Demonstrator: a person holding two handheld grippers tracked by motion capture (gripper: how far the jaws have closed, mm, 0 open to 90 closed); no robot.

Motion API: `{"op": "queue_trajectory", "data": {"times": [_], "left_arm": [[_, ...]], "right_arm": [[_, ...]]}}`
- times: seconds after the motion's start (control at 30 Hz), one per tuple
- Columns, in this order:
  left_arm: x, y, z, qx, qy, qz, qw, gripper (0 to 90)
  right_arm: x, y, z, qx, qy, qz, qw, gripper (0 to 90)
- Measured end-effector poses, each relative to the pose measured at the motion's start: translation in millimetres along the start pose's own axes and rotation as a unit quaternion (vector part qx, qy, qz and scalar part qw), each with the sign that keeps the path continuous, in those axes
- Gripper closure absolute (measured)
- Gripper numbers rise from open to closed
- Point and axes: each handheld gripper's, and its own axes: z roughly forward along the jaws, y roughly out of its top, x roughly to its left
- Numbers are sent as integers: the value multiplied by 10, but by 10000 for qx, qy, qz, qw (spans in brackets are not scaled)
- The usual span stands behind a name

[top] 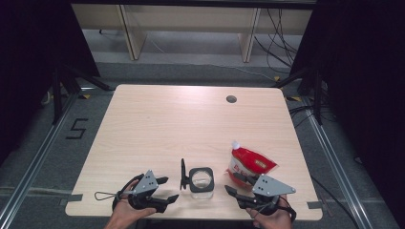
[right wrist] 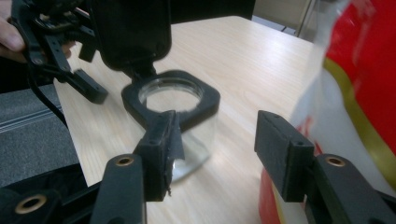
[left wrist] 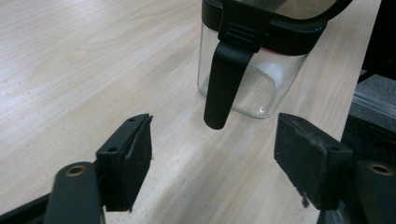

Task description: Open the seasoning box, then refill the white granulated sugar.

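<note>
Near the front edge of the pale wooden counter point(top: 157, 119), the square clear glass jar with a black flip-up lid point(top: 201, 181) stands between both claws. The left claw point(top: 165, 189) gapes wide, empty. The right claw point(top: 231, 184) is partly open, empty, just beside the red-and-white pouch point(top: 250, 162).

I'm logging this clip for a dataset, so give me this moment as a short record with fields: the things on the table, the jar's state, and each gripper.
surface: light wooden table
jar: clear glass jar with black square rim, near the front edge, between the grippers
lid: black flip lid open, standing upright on the jar's left
pouch: red and white pouch right of the jar
left gripper: open, holding nothing, pointed at the jar
right gripper: open, holding nothing, in front of the pouch
</note>
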Motion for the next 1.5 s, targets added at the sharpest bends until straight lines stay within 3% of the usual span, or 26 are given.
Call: {"op": "queue_trajectory", "data": {"times": [0.03,0.07,0.17,0.23,0.27,0.3,0.37,0.4,0.53,0.57,0.6,0.77,0.8,0.83,0.9,0.93,1.0,1.07,1.1,1.17,1.23,1.37,1.5], "left_arm": [[0,0,0,0,0,0,10000,245],[-24,-9,-7,-60,-17,-157,9999,230],[-24,-8,-34,8,37,-168,9999,176],[-20,-17,-50,35,79,-154,9998,171],[-40,-23,-53,-6,32,-282,9996,170],[-40,-23,-53,-6,32,-282,9996,170],[-31,-26,-70,-9,-16,-166,9999,170],[-54,-27,-75,-64,-12,-299,9995,170],[-39,-23,-88,-32,-57,-123,9999,170],[-51,-26,-87,-21,-58,-213,9998,170],[-68,-23,-89,-13,-66,-278,9996,169],[-76,-30,-95,65,-26,-199,9998,169],[-84,-35,-86,-5,-24,-281,9996,169],[-63,-35,-98,97,38,-177,9998,169],[-67,-34,-97,71,32,-199,9998,169],[-82,-34,-90,-5,-4,-284,9996,169],[-82,-32,-96,57,17,-249,9997,169],[-78,-30,-97,71,19,-198,9998,169],[-80,-32,-95,56,14,-191,9998,169],[-81,-35,-90,-2,-20,-183,9998,169],[-86,-36,-93,7,6,-213,9998,169],[-84,-35,-97,43,13,-211,9998,169],[-67,-29,-99,53,-2,-43,10000,169]], "right_arm": [[0,0,0,0,0,0,10000,490],[-9,-40,-37,39,-3,98,9999,477],[-19,-78,-68,71,-15,110,9999,470],[-30,-129,-105,78,52,158,9998,452],[-22,-141,-138,167,-49,210,9996,448],[-28,-155,-156,175,-52,165,9997,445],[-28,-172,-170,187,-17,181,9997,438],[-33,-207,-207,216,-40,220,9995,431],[-51,-263,-280,271,-106,380,9989,422],[-72,-280,-300,242,-144,322,9991,421],[-85,-315,-340,247,-168,425,9986,419],[-117,-361,-420,249,-199,583,9978,407],[-109,-379,-470,308,-290,777,9961,405],[-149,-394,-474,249,-303,653,9971,403],[-149,-399,-498,332,-271,753,9962,400],[-159,-417,-534,321,-412,795,9955,394],[-166,-436,-558,323,-496,880,9944,382],[-208,-454,-567,312,-498,736,9956,372],[-206,-462,-562,337,-445,848,9948,368],[-222,-471,-570,354,-587,776,9946,357],[-225,-483,-555,342,-528,880,9941,347],[-251,-502,-571,371,-673,996,9921,309],[-288,-523,-574,336,-709,1057,9913,276]]}}
